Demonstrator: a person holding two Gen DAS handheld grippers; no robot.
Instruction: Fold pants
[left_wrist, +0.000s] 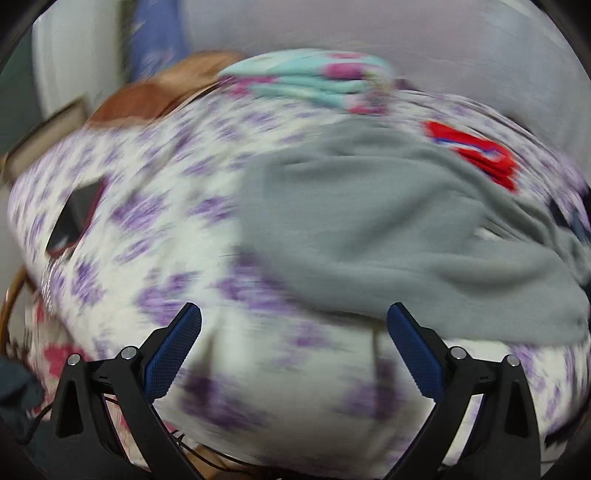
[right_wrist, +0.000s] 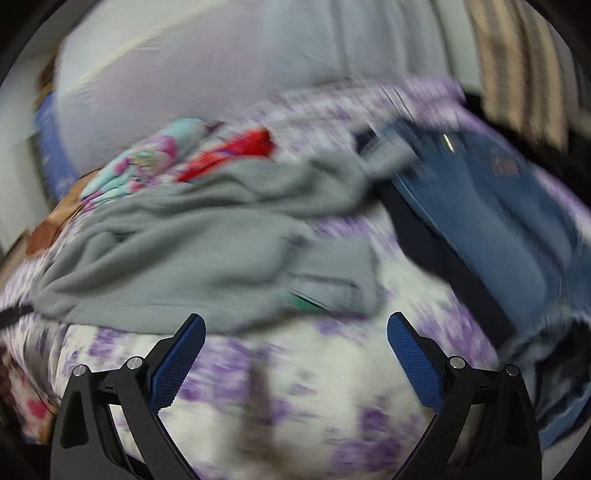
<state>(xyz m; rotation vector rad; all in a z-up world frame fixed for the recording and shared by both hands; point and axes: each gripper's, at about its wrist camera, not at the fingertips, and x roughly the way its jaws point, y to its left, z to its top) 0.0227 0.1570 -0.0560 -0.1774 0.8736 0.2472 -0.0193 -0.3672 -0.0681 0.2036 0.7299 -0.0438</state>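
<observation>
Both frames motion-blurred. Left gripper (left_wrist: 293, 314) jaws spread, empty, over the purple-floral white bedsheet (left_wrist: 155, 221). Grey fleece pants (left_wrist: 369, 229) lie rumpled mid-bed, soft and matte. Right gripper (right_wrist: 295, 325) likewise spread, empty, near their hem; folded blue denim (right_wrist: 498, 221) lies right.

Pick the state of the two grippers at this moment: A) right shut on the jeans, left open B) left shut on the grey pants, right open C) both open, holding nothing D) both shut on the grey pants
C: the left gripper and right gripper both have their jaws spread wide with only the floral bedspread between them; the grey pants lie ahead, ungripped.
</observation>
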